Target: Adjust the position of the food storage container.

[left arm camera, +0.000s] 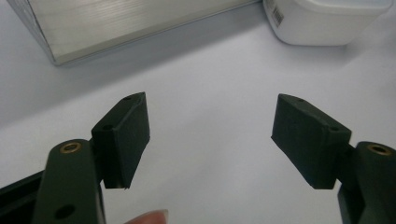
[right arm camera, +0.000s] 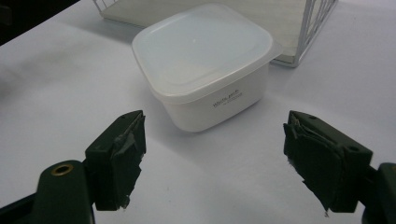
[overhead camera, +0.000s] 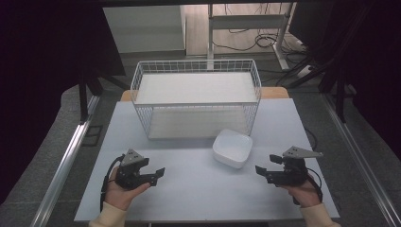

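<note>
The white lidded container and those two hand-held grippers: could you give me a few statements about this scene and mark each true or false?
1. The white lidded container has its lid on. True.
2. The right gripper is clamped on the container. False: its jaws stand open with nothing between them, short of the container.
3. The container sits inside the white wire basket. False: it stands on the white table, just in front of the basket.
4. The left gripper is open and holds nothing. True.
5. The container lies tipped on its side. False: it stands upright.
</note>
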A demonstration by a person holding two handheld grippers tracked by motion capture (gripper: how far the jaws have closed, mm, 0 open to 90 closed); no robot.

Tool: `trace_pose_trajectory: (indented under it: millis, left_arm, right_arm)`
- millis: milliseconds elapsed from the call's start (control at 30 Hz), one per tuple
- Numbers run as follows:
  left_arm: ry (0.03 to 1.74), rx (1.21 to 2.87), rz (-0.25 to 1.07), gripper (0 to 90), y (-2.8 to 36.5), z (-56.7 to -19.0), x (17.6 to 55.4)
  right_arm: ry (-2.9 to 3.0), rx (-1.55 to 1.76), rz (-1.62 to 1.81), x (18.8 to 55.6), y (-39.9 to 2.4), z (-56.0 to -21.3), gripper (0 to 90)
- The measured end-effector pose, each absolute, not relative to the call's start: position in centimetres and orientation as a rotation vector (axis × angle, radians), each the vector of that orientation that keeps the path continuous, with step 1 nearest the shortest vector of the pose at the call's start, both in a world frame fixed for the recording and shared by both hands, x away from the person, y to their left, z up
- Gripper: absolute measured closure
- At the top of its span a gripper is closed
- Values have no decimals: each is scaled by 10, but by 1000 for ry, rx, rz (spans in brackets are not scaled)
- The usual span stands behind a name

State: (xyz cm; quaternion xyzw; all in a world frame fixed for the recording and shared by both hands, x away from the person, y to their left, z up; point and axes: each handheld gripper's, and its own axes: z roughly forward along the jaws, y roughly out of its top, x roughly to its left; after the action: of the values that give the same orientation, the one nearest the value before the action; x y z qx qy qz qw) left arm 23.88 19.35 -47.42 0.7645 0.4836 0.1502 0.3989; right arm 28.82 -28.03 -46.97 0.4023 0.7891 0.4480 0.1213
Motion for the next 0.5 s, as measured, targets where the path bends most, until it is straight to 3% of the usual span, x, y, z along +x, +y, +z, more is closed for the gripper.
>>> trace_pose_trajectory:
  millis: [500]
  left_arm:
    - [1195, 1938, 382, 246, 191, -470, 233]
  right_arm:
    - [2332, 1182, 1256, 281, -268, -464, 191]
